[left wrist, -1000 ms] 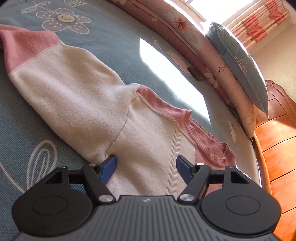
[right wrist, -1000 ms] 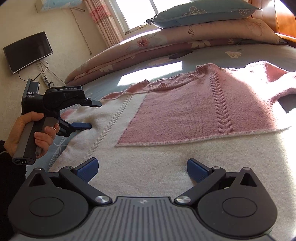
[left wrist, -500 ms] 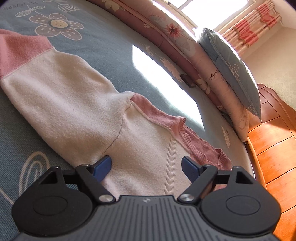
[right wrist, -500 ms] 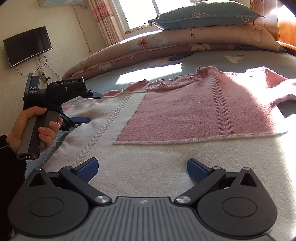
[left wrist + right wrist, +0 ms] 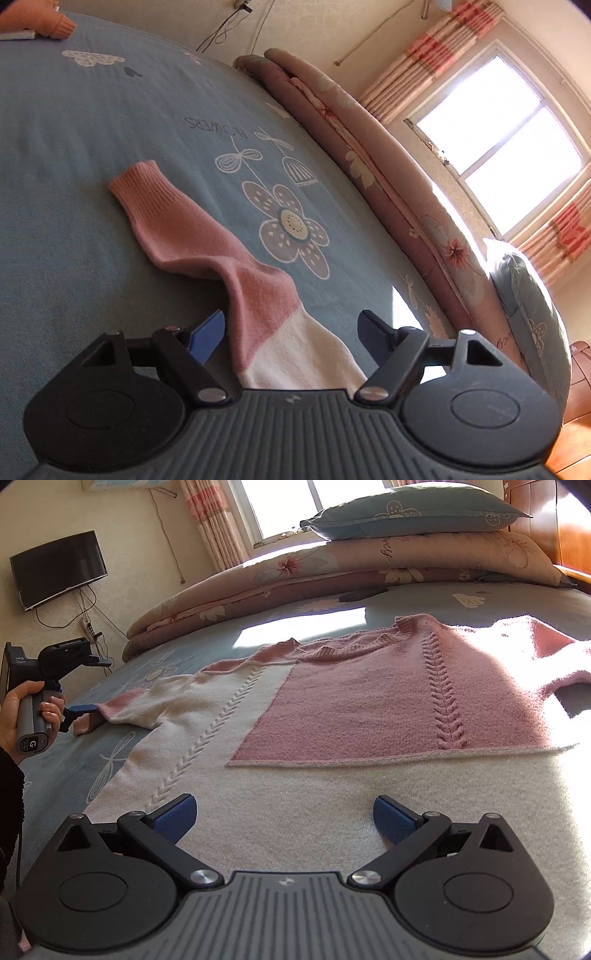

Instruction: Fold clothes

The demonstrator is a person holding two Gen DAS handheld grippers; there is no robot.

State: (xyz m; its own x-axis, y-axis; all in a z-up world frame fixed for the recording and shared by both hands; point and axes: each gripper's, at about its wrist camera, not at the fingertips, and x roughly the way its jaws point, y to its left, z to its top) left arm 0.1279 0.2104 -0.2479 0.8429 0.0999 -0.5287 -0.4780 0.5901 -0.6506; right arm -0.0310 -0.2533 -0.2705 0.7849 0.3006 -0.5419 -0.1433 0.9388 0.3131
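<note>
Person's hand (image 5: 26, 716): at the far left of the right wrist view, wrapped round the grey handle of the left hand-held gripper (image 5: 83, 709), a dark sleeve below it.

Left hand-held gripper: its blue fingers (image 5: 207, 336) stand apart on either side of the sleeve (image 5: 207, 251) and are closing; in its own view the pads show a gap to the cloth on both sides. From the right wrist view one blue finger meets the sleeve where pink joins white, though whether it presses there cannot be told.

Sleeve: lies stretched out over the blue bedspread (image 5: 74, 155), pink cuff at the far end, a raised fold midway, white cloth nearest the camera.

Sweater (image 5: 369, 709): spread flat on the bed, white in its near and left parts, a pink panel at the centre and right, neckline toward the far side, a cable stitch running down each half.

Right hand-held gripper (image 5: 283, 818): low over the near white hem of the sweater, fingers wide apart, nothing between them but the flat knit below.

Quilts (image 5: 295, 576): rolled and stacked along the far edge of the bed, a blue pillow (image 5: 413, 511) on top.

Television (image 5: 59, 568): dark, mounted on the far left wall.

Window (image 5: 498, 122): bright, with striped curtains, beyond the quilts.
</note>
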